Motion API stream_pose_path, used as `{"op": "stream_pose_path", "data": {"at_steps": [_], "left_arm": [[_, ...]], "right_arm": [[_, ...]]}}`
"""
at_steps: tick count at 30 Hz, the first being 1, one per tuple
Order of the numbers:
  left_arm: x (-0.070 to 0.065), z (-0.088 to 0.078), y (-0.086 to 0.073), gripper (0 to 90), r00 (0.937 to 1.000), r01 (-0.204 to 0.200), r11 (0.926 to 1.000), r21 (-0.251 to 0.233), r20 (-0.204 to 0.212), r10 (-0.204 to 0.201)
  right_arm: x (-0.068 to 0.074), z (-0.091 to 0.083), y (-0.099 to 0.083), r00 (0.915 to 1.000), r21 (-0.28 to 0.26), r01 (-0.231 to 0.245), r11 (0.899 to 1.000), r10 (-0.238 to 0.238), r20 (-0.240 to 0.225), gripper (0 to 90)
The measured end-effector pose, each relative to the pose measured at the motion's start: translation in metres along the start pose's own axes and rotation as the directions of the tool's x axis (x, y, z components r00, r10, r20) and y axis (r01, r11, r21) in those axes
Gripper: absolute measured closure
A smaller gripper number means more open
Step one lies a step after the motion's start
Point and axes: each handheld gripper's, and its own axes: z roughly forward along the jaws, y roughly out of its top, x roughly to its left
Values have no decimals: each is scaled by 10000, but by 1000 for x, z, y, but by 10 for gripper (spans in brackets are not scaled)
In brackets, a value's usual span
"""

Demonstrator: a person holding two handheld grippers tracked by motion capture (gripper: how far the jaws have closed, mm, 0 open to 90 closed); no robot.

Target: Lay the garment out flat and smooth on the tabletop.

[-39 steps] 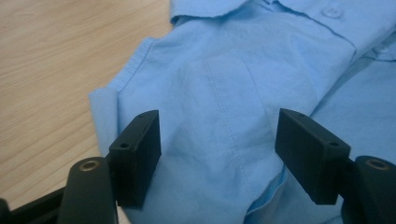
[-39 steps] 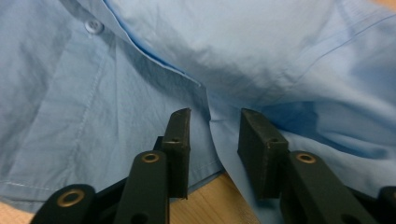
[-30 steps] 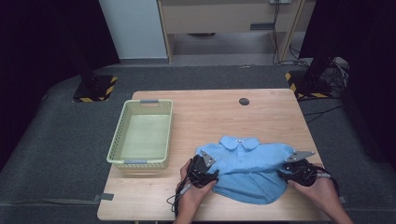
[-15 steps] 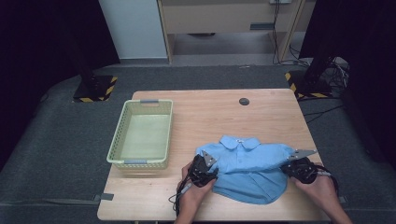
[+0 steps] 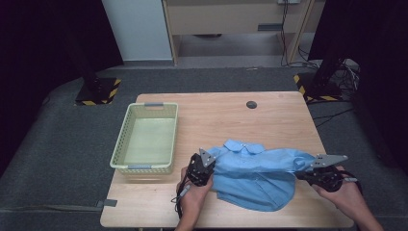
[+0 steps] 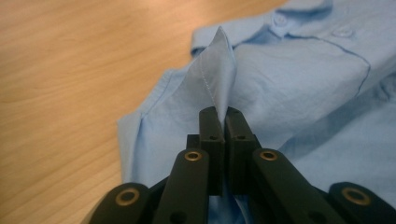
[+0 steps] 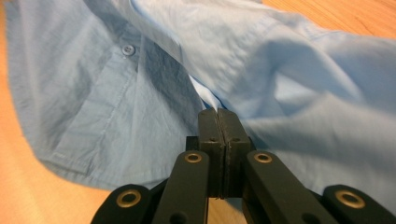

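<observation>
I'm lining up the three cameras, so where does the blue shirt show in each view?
High view: blue shirt near table edge, between both grippers.
Left gripper view: right and centre, a fold pinched in the jaws.
Right gripper view: across the top, cloth in the jaws.
Shared landmark: wooden table.

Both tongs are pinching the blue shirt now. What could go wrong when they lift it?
1. The left tongs pinch just a thin fold of the blue shirt, so the cloth might slip out.
2. The right tongs also grip only a little fabric at the edge; one side could drop and the shirt would hang crooked.
3. The basket stands close on the left, so a swinging shirt might brush or nudge it.
</observation>
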Motion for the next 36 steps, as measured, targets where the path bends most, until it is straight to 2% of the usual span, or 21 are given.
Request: {"op": "stream_pose_path", "data": {"at_steps": [4,7,13,16,19,21,24,28,30,34,36], "left_arm": [[8,-7,5,881,9998,178,9997,-183,-99,-180],[13,-7,4,881,9995,260,9996,-135,-151,-263],[16,-4,1,883,9986,527,9986,-30,10,-527],[16,-3,1,884,9986,523,9986,17,40,-523],[15,-2,0,884,9986,509,9987,43,101,-510],[14,-2,0,885,9986,516,9986,74,148,-517],[13,-2,1,885,9979,580,9983,2,284,-580],[12,-5,3,885,9980,550,9984,-88,332,-547],[12,-6,3,885,9977,589,9982,-117,357,-584],[12,-6,2,885,9974,589,9982,-87,415,-585],[12,-6,2,885,9973,591,9982,-81,433,-587]], "right_arm": [[-10,-9,-7,9994,-246,-314,9992,309,-181,900],[-18,-14,-12,9980,-241,-621,9978,623,77,900],[-28,-19,-17,9920,-222,-1125,9934,1136,548,900],[-31,-16,-18,9897,-46,-1112,9938,1111,899,900],[-26,-13,-17,9923,40,-714,9974,706,1022,882],[-20,-13,-15,9955,-154,-431,9990,442,841,809],[-12,-11,-11,9972,-79,-243,9997,248,710,718],[5,-5,-8,9981,200,232,9995,-242,561,699],[12,0,-7,9971,478,397,9981,-427,629,696],[18,13,-7,9945,1123,272,9933,-382,974,667],[18,20,-7,9942,1174,-4,9931,-122,1065,664]]}}
